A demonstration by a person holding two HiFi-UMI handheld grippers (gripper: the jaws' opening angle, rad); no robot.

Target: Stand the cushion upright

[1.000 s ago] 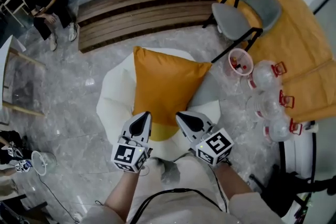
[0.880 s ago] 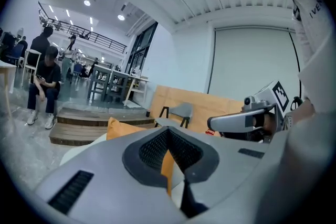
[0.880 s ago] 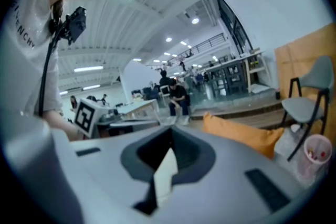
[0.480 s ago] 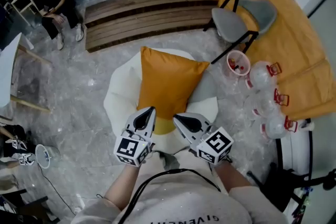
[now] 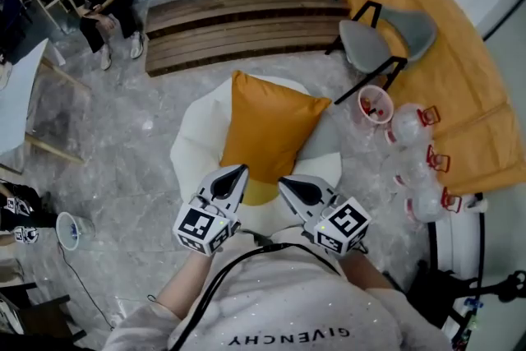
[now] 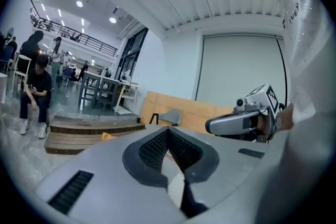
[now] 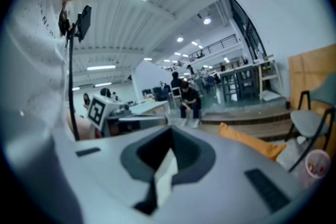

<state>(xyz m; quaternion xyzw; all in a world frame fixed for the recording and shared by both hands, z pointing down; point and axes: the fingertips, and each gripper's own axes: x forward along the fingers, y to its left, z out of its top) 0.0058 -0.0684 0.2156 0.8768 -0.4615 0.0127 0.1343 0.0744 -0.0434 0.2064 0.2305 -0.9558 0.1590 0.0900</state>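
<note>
The left claw [image 5: 237, 173] has its two jaws pressed together, and nothing is between them. The right claw [image 5: 286, 182] is the same: jaws together and empty. Both claws are held side by side in front of the person's chest, a little apart, and they point almost level, away from the person.

The orange square fabric cushion [image 5: 271, 126] is just beyond the tips of both claws and lower than them. No claw touches it. It rests on a white round soft seat [image 5: 191, 145] on the grey marble floor [image 5: 123, 177], with its near edge between the two claws and its far corners pointing away from them. Whether it stands fully upright or leans, I cannot tell from above.

In the right gripper view only one corner of the cushion shows, to the right of the closed jaws.

Further beyond the right claw stands a grey chair with black legs [image 5: 380, 39]. Beyond the cushion are brown wooden steps [image 5: 238, 19].
</note>
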